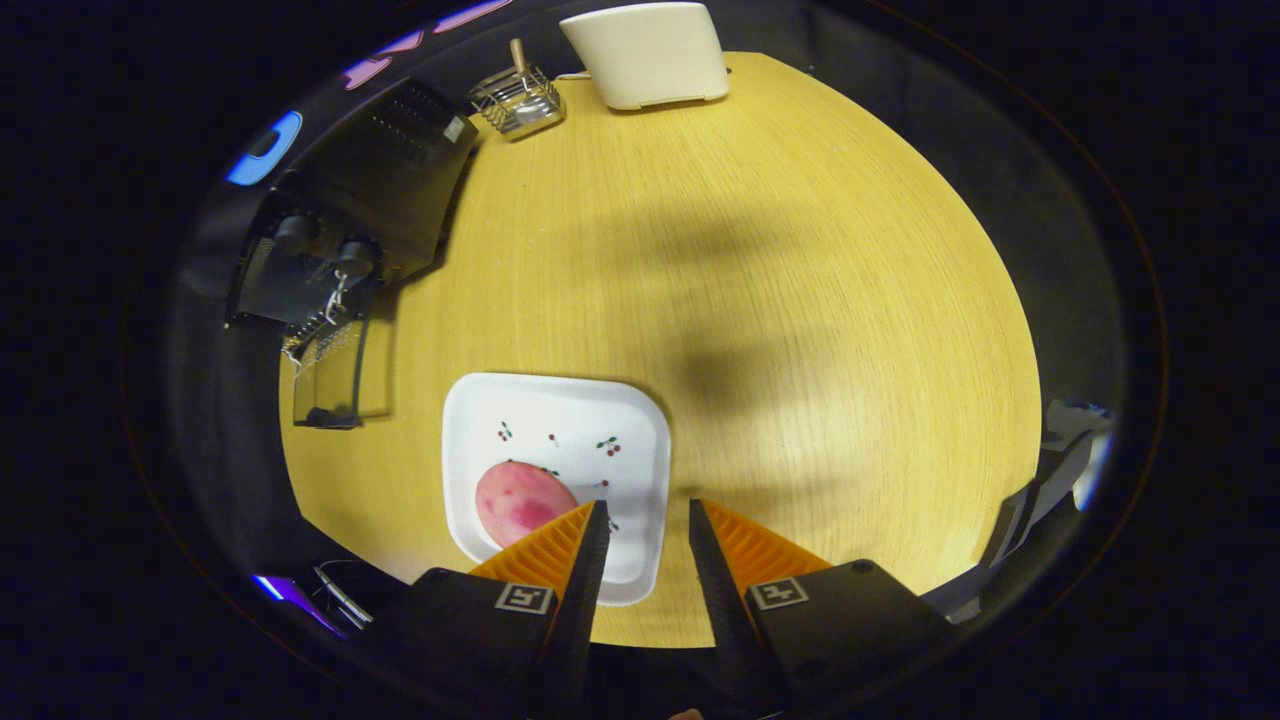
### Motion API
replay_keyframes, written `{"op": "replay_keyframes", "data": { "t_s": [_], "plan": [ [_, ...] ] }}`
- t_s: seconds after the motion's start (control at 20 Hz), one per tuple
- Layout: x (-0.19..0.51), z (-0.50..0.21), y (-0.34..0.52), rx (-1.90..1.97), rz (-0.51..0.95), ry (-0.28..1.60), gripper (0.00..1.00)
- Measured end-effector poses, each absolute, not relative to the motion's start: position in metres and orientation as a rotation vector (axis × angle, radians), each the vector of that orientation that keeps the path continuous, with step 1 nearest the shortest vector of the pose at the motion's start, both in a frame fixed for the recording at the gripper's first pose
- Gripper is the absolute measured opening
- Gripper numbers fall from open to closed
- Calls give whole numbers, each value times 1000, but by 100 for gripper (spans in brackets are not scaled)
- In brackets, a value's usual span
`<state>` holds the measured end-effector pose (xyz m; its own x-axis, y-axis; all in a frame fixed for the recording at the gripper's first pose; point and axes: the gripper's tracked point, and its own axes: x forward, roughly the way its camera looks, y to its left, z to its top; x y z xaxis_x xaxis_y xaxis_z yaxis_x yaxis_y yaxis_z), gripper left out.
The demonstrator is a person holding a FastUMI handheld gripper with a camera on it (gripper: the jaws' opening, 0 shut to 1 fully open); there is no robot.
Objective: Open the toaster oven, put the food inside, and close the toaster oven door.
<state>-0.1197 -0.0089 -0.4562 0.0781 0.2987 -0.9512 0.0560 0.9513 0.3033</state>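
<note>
The gripper [647, 520] hangs released above the table [800, 300], its 2 fingers parted with nothing between; the food [522, 502] lies on the plate [560, 420] just past the left finger; the oven [340, 230] stands well beyond, door down, likely ready for loading.
</note>
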Motion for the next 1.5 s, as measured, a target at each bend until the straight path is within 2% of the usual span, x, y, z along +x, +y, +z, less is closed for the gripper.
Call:
{"op": "replay_keyframes", "data": {
  "t_s": [0.2, 0.35, 0.55, 0.9, 1.3, 1.5],
  "plan": [
    [-113, -466, -5, 270, 188, 1493, 57],
    [-116, -471, -14, 284, 142, 1505, 19],
    [-114, -469, -12, 370, 230, 1487, 6],
    [-120, -461, -4, 709, 360, 1440, 5],
    [-118, -450, 2, 929, 312, 1346, 5],
    [-128, -405, 29, 975, 285, 1315, 5]
  ]
}}
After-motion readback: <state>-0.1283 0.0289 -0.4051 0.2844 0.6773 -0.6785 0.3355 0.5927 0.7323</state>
